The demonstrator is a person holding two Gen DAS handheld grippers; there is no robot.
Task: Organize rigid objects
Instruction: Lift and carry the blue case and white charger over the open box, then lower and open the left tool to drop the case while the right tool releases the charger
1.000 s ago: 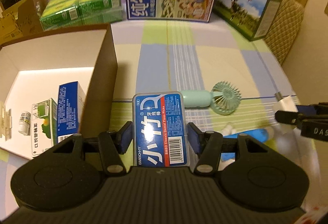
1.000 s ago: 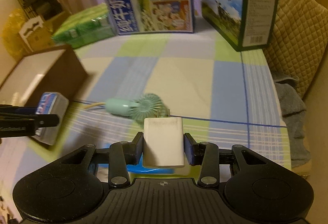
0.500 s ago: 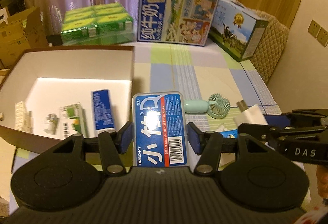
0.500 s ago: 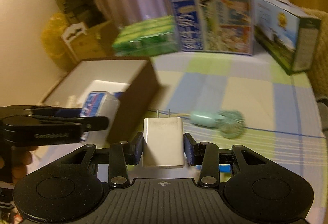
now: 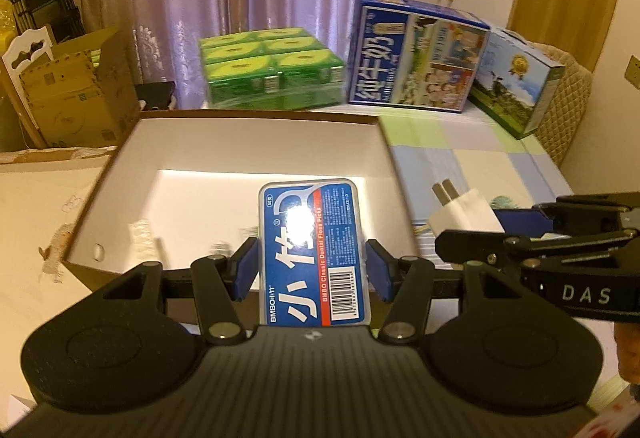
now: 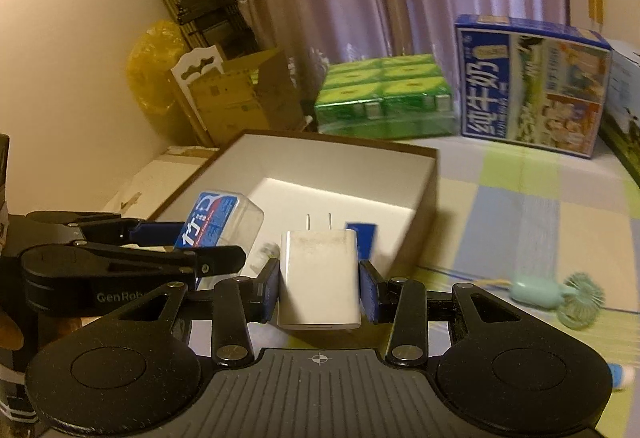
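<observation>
We saw the left tongs (image 5: 312, 272) clamped on a blue dental floss pick box (image 5: 313, 252), its blue pads (image 5: 245, 269) pressed against both long sides, the label facing up toward the camera. The box was held above the open brown cardboard box (image 5: 384, 141) with the white inside. The right tongs (image 6: 319, 288) were closed narrowly on a white charger plug (image 6: 318, 276), its two prongs pointing away from the camera toward the cardboard box (image 6: 428, 197). From the right wrist view the plug sat over the near edge of that box, just beside the floss pick box (image 6: 218, 224) in the left tongs (image 6: 224, 252). From the left wrist view the right tongs (image 5: 474, 228) and the plug (image 5: 464, 215) came in from the right, over the box's right wall. A mint-green handheld fan (image 6: 560, 298) lay on the checked cloth of the desk (image 6: 540, 205), well apart from the cardboard box. Small items inside the box were too blurred for us to name.
</observation>
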